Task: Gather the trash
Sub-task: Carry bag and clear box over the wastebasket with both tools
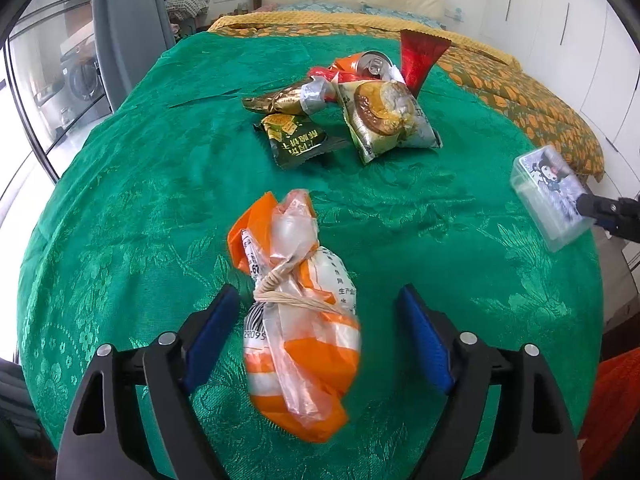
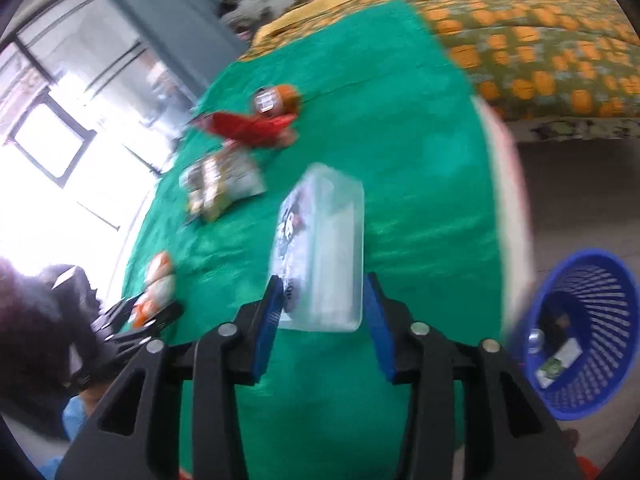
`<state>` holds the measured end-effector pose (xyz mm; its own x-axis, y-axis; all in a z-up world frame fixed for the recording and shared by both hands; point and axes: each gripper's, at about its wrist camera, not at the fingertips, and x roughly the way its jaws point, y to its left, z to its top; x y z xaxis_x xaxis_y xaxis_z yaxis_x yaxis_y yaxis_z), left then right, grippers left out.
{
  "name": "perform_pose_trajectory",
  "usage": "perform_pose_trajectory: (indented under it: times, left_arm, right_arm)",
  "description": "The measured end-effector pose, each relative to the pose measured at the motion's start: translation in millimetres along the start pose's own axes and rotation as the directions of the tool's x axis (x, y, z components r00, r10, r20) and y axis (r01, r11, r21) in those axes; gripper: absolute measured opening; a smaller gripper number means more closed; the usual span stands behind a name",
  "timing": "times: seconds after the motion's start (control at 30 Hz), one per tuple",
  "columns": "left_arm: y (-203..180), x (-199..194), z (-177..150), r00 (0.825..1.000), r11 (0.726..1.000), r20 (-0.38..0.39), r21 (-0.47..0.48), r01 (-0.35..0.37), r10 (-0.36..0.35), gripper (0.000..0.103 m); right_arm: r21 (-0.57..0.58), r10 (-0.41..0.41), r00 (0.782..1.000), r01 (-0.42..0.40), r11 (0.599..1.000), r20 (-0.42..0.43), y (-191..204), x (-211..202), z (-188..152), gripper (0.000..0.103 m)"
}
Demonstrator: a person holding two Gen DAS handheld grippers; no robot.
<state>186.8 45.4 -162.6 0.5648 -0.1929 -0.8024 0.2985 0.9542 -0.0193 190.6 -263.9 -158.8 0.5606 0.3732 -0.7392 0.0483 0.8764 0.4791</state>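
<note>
Right tool point(image 2: 320, 300) clamped on the clear plastic box point(image 2: 320, 248), held above the green bedspread point(image 2: 420, 200). Blue basket point(image 2: 580, 340) sits right, below; carry level, release over its mouth. Left tool point(image 1: 316, 312) spread around the orange-white bag point(image 1: 296, 320), unclosed

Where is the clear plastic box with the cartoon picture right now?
The clear plastic box sits between the right gripper's blue pads, held above the green bedspread; in the left wrist view it appears at the far right, with the blue basket lower right.
</note>
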Motion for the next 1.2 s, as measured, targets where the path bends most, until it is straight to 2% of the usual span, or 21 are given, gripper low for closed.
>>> perform_pose_trajectory:
  times: [0.07,0.1,0.17,0.23,0.3,0.43,0.5,0.63,0.67,0.7,0.73,0.8,0.83,1.0,1.2]
  left_arm:
    - [2,-2,-1,1.0,1.0,0.0,-0.006,0.014,-0.014,0.084]
    - [3,-3,-2,1.0,1.0,-0.001,-0.011,0.016,-0.016,0.085]
    - [8,-8,-7,0.999,0.999,-0.004,-0.027,0.033,-0.033,0.086]
    - [16,-14,-11,0.998,0.997,-0.003,-0.048,0.06,-0.06,0.087]
    - [24,-20,-13,0.996,0.994,-0.002,-0.071,0.089,-0.089,0.088]
    - [32,-27,-12,0.993,0.99,-0.003,-0.074,0.117,-0.118,0.089]
    - [28,-26,-10,0.995,0.994,-0.017,-0.051,0.097,-0.098,0.089]
    - [18,-18,-5,0.999,0.999,-0.028,-0.026,0.039,-0.04,0.089]
    - [18,-16,-3,0.999,0.999,-0.03,-0.031,0.03,-0.031,0.087]
    - [17,-13,-1,0.999,0.999,-0.033,-0.039,0.024,-0.026,0.085]
    - [16,-10,2,0.999,0.999,-0.037,-0.041,0.018,-0.019,0.078]
    - [14,-5,4,0.999,0.999,-0.047,-0.032,-0.001,0.0,0.059]
    - [12,-4,4,0.999,1.0,-0.049,-0.026,-0.01,0.009,0.045]
    - [9,-14,3,0.999,0.999,-0.031,-0.049,0.019,-0.021,0.042]
    - [-19,-31,0,0.996,0.996,-0.009,-0.029,0.088,-0.088,0.042]
  right_arm:
    - [-0.001,-0.027,1.0,0.027,1.0,-0.006,-3,-1,3,0.046]
    - [-0.017,-0.069,0.998,0.069,0.997,-0.005,-3,-2,5,0.061]
    - [-0.051,-0.127,0.992,0.128,0.99,0.011,1,-7,5,0.076]
    - [-0.088,-0.156,0.988,0.157,0.984,0.019,6,-11,5,0.079]
    - [-0.144,-0.187,0.982,0.188,0.972,0.018,18,-7,6,0.089]
    - [-0.243,-0.273,0.962,0.262,0.934,-0.014,41,17,7,0.089]
    - [-0.277,-0.339,0.941,0.322,0.905,-0.013,48,33,10,0.089]
    - [-0.286,-0.4,0.916,0.376,0.881,-0.026,52,48,15,0.088]
    - [-0.282,-0.407,0.913,0.385,0.879,-0.024,51,49,16,0.085]
    - [-0.28,-0.41,0.912,0.386,0.879,-0.028,50,50,17,0.071]
    - [-0.278,-0.41,0.911,0.385,0.88,-0.038,47,52,17,0.063]
    - [-0.267,-0.387,0.921,0.363,0.892,-0.04,43,46,16,0.063]
    - [-0.268,-0.381,0.924,0.359,0.894,-0.036,43,44,16,0.063]
    - [-0.271,-0.308,0.951,0.296,0.916,0.0,45,20,5,0.063]
    - [-0.253,-0.195,0.981,0.188,0.949,0.0,42,-1,-12,0.063]
